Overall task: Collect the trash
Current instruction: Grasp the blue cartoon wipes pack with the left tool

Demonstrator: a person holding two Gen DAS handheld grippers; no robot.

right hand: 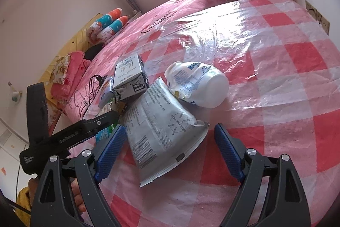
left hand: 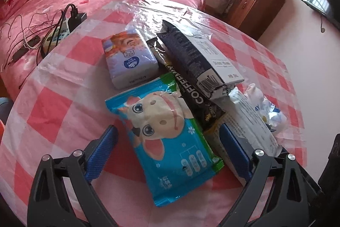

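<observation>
Trash heaped mid-worktop (left hand: pixel 63 86): blue cow-print pack (left hand: pixel 167 142) between released left tongs (left hand: pixel 167 139); crumpled grey bag (right hand: pixel 163 131) between released right tongs (right hand: pixel 167 143). White cup (right hand: pixel 199 84) plain from right wrist only.

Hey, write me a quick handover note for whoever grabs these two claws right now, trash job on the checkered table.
Left claw: open, straddling the blue cow wet-wipe pack, not gripping.
Right claw: open, around the near end of the grey foil bag, not gripping.
All trash lies in one pile on the table: milk carton, crushed white cup, black coffee sachet, tissue pack.
Done: nothing is lifted.
Left: grip and clear every piece; no bin in view.
</observation>
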